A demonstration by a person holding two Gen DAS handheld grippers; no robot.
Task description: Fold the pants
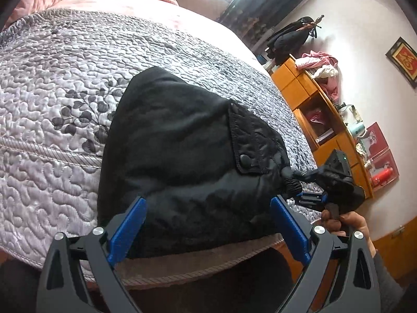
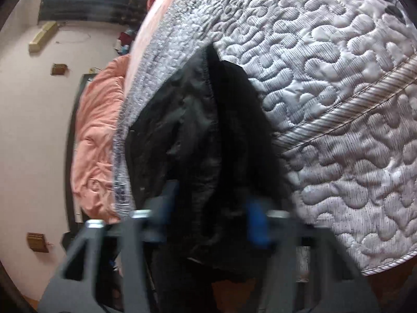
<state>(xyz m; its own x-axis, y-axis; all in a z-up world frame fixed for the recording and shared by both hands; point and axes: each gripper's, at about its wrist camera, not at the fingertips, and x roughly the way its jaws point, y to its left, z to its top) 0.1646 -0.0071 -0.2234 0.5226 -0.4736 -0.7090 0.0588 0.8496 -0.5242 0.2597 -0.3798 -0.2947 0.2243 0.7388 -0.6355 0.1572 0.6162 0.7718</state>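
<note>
Two grippers on one bundle: black pants [image 1: 182,151] lie bunched on the grey quilt [image 1: 52,104] near the bed's front edge, pocket flap with snap at 3 o'clock of the heap. My left gripper [image 1: 208,230] stands wide, blue pads straddling the near hem at 6 o'clock, not pinching. My right gripper [image 2: 212,217] looks narrowed around a dark fold; that view is blurred, so grip on the cloth can't be confirmed, though the left camera shows its tip touching the elastic cuff [image 1: 293,184] at 4 o'clock. To do this well, I judge: close left on the full hem thickness, lift both corners together, keep tension even, carry toward 12 o'clock, avoid snagging quilt stitching.
</note>
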